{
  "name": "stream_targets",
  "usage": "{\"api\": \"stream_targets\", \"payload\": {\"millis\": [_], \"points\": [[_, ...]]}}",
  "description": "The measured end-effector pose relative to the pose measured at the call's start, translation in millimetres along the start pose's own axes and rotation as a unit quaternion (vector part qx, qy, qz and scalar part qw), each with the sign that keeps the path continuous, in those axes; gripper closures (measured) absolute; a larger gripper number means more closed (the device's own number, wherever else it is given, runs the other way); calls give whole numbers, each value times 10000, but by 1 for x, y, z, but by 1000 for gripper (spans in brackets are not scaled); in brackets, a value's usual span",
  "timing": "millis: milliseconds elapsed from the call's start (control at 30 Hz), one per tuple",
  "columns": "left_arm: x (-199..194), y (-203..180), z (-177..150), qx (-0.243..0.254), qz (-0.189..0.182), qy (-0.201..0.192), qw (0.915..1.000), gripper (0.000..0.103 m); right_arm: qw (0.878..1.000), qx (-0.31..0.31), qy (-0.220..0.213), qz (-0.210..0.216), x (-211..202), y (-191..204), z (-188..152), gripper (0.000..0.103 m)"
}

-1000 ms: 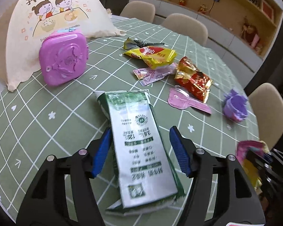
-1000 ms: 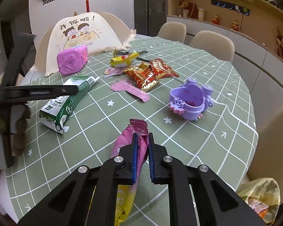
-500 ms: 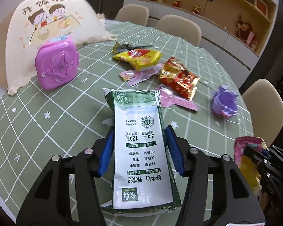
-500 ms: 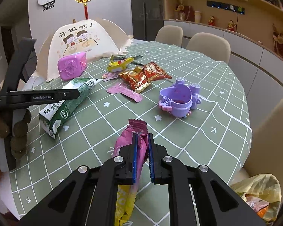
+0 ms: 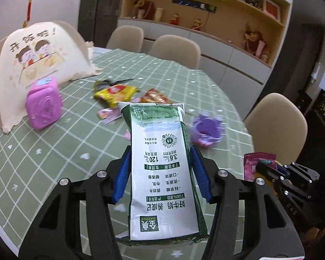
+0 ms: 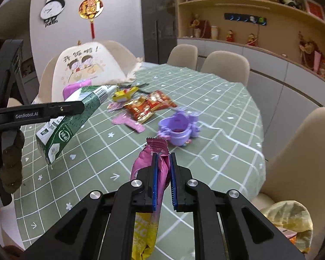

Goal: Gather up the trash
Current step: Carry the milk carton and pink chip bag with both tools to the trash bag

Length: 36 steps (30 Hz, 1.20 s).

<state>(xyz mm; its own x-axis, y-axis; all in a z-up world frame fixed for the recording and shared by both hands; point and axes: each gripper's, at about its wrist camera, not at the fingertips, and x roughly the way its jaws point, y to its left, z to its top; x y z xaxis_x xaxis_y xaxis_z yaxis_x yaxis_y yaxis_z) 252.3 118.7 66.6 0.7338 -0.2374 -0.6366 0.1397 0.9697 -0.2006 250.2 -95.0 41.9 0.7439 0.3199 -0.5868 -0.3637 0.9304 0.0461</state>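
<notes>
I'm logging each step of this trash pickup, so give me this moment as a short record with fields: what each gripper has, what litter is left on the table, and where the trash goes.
left gripper: shut on green-and-white milk carton, lifted off the table
right gripper: shut on pink-and-yellow snack wrapper
litter on green checked tablecloth: yellow wrapper, red-and-gold wrappers, small pink wrapper
other items: purple plastic toy cup, pink plastic spoon, pink square case
likely bin: yellow plastic bag beside the table, wrappers inside

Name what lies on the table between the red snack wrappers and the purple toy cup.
In the right wrist view, only bare green tablecloth separates the red snack wrappers from the purple toy cup.
</notes>
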Motion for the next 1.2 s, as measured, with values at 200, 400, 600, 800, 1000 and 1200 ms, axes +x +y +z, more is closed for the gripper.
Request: {"api": "stream_targets", "payload": {"millis": [200, 400, 600, 800, 1000, 1200], "points": [[7, -47, 0, 197, -351, -2, 9992, 52, 9991, 237, -203, -288, -29, -42, -10, 92], [19, -115, -4, 562, -782, 94, 9953, 52, 9954, 570, -348, -682, -63, -98, -33, 92], [39, -186, -17, 905, -1229, 273, 9879, 52, 9895, 931, -378, -1037, -90, -149, -64, 92], [70, -243, -42, 1100, -1555, 659, 9795, 52, 9828, 1227, -295, -1346, -112, -193, -99, 92], [96, -280, -65, 1154, -1810, 924, 9723, 52, 9771, 1436, -285, -1544, -127, -221, -122, 92], [119, -300, -82, 1108, -1972, 1096, 9679, 52, 9737, 1580, -231, -1627, -127, -238, -137, 92]]}}
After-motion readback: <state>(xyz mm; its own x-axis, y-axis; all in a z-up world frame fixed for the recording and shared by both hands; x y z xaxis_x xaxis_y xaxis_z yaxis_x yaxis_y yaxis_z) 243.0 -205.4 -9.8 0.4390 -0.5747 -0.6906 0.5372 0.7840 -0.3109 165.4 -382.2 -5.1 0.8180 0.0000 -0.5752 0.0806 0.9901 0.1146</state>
